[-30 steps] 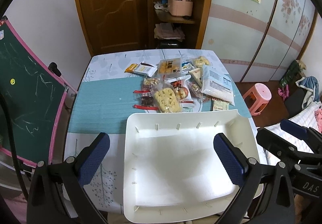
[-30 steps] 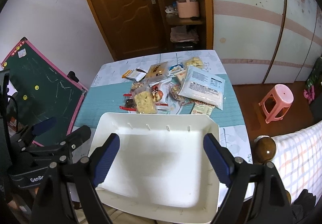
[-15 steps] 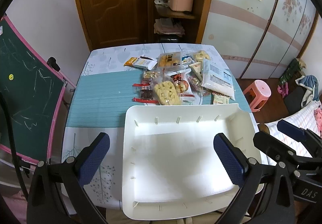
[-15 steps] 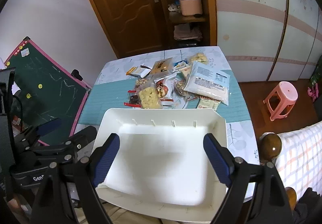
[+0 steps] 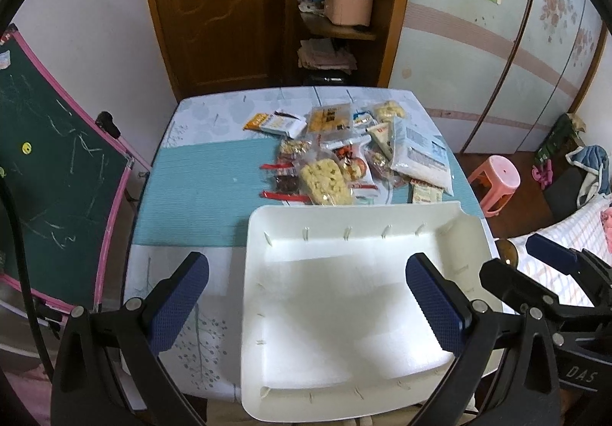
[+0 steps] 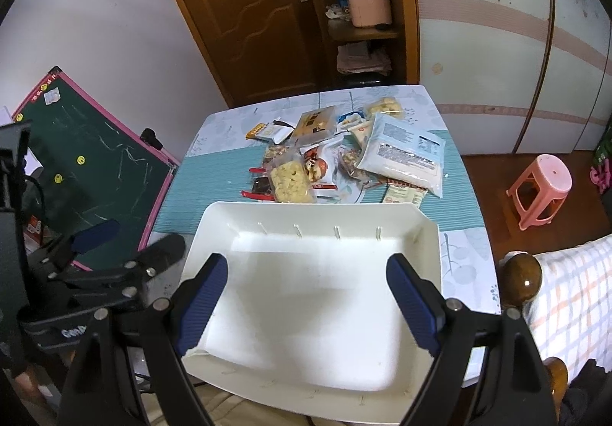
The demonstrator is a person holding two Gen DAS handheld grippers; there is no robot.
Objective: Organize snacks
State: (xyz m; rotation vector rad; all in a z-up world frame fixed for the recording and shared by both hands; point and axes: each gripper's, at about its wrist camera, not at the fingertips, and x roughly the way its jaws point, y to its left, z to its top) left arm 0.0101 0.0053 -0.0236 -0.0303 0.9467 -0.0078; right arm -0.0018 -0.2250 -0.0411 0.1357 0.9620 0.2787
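Both grippers have been easing back and rising, so more tabletop is showing than a second ago. The left gripper point(image 5: 306, 303) and right gripper point(image 6: 306, 296) are hanging spread wide above the white tray point(image 5: 344, 403), gripping nothing. The snack packets point(image 5: 344, 162) are lying heaped at twelve o'clock from the tray, on the teal mat point(image 5: 206, 192)

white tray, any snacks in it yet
No, the white tray holds nothing; the snack packets all lie on the table beyond it.
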